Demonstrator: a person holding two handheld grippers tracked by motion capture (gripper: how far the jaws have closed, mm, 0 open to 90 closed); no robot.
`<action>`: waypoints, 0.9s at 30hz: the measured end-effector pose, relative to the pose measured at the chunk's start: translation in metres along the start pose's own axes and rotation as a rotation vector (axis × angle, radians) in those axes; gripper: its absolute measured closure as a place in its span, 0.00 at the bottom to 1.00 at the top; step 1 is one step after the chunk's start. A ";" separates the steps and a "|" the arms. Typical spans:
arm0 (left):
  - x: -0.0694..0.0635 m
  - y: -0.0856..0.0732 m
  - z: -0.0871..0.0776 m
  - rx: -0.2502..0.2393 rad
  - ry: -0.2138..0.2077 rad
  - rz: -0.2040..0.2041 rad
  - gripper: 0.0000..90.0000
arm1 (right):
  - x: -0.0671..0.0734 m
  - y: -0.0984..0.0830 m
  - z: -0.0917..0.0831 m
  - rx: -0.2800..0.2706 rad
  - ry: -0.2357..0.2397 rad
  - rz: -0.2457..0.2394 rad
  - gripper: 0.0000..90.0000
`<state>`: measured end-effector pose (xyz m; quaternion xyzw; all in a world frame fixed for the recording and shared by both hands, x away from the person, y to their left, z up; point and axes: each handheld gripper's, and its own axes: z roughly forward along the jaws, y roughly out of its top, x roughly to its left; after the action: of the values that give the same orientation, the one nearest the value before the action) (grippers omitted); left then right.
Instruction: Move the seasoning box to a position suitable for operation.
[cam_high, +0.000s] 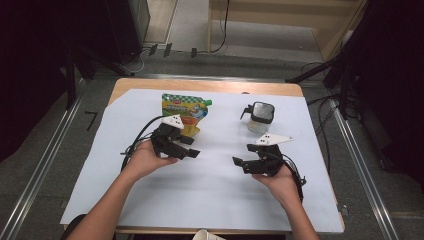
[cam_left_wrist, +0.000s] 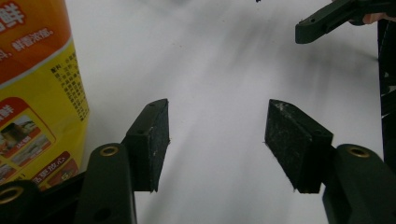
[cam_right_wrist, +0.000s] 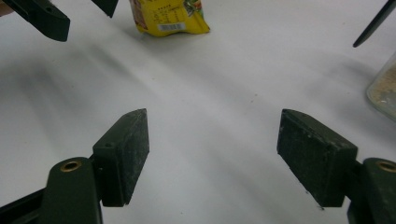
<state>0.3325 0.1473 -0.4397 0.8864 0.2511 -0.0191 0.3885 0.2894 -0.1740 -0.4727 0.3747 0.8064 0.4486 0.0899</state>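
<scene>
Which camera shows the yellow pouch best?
The high view: the whole pouch stands there, green cap included. The left gripper view gives a close slice of its label; the right gripper view, just its bottom.

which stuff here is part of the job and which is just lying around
In the job, judging by what is nearest the grippers:
- yellow pouch, beside the open left gripper
- glass jar, just beyond the open right gripper

Lying about:
- white cup at the table's near edge
- cables on the floor
</scene>
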 end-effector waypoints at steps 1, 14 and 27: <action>-0.001 0.000 0.000 -0.002 -0.008 0.001 0.44 | 0.001 -0.001 0.001 0.000 0.005 -0.001 0.29; -0.006 -0.003 0.000 -0.015 -0.046 0.029 0.42 | 0.006 -0.002 0.004 0.003 0.023 -0.024 0.28; -0.010 -0.002 0.004 -0.002 -0.067 0.049 0.44 | 0.012 0.000 -0.002 -0.044 0.039 -0.038 0.38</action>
<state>0.3235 0.1417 -0.4414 0.8907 0.2162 -0.0389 0.3979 0.2802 -0.1668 -0.4693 0.3482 0.8051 0.4715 0.0908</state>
